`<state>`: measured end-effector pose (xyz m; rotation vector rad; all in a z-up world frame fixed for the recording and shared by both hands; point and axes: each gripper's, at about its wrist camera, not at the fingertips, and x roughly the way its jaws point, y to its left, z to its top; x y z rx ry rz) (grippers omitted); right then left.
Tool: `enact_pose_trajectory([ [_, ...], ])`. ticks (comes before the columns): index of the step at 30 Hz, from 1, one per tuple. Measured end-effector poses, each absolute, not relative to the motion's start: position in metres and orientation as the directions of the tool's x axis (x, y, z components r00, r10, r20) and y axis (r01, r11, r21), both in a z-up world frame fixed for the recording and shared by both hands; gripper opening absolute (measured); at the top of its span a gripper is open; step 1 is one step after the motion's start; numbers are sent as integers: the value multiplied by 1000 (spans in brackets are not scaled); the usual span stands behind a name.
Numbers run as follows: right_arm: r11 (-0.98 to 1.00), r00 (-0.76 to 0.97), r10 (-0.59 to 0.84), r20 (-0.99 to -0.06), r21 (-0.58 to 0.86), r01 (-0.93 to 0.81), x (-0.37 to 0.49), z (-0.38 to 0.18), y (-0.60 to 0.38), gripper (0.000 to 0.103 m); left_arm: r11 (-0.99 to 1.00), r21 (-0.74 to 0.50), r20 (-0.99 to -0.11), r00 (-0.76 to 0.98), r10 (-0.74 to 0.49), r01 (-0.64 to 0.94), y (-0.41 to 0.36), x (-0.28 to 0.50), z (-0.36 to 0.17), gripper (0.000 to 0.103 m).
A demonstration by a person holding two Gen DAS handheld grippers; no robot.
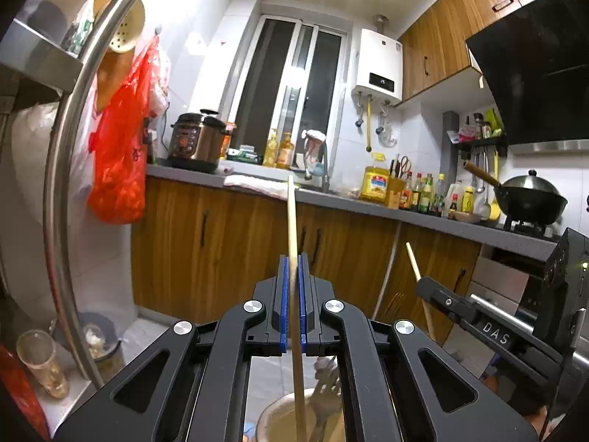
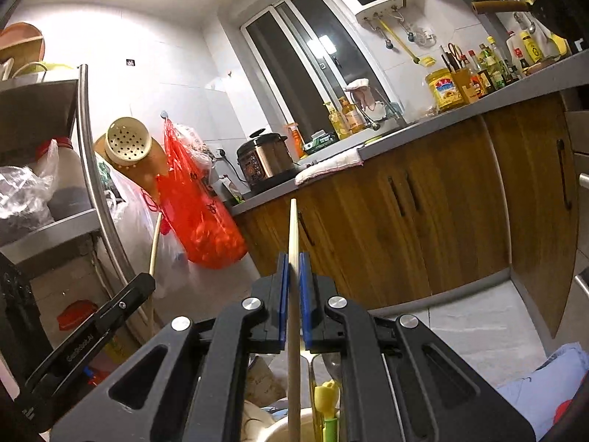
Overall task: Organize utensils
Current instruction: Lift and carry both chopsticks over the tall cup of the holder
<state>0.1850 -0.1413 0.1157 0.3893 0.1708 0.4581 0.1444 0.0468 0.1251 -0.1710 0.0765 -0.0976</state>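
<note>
The left gripper point(image 1: 293, 280) is clamped on a wooden chopstick point(image 1: 292, 221), which stands upright between the blue pads, its tip level with the counter point(image 1: 368, 204) edge and its lower end over a bowl point(image 1: 279, 416) below. To its right, the right gripper point(image 2: 293, 276) pinches a second chopstick point(image 2: 293, 228) the same way, above a cup of utensils point(image 2: 325, 401). Both sticks look light, stiff and smooth, so they could pivot or slip in the pads; a hold near mid-length seems steadiest.
</note>
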Motion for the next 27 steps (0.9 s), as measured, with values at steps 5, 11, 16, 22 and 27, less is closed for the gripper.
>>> enact_pose_trajectory([
  [5, 841, 893, 444, -76, 379, -386, 184, 108, -140, 6, 984, -143, -66, 991, -117, 107, 46, 138, 114, 5],
  [11, 840, 894, 442, -73, 383, -384, 181, 110, -141, 6, 980, -168, -79, 989, -125, 110, 51, 131, 108, 5],
  [16, 861, 907, 420, -30, 328, -388, 176, 122, -131, 6, 978, -182, -73, 991, -115, 100, 54, 131, 113, 5],
  [22, 888, 913, 407, -42, 253, -384, 181, 126, -116, 6, 982, -168, -89, 990, -107, 91, 54, 140, 112, 5],
  [27, 889, 913, 404, -52, 256, -378, 181, 126, -117, 6, 982, -161, -89, 990, -110, 95, 53, 141, 107, 5],
])
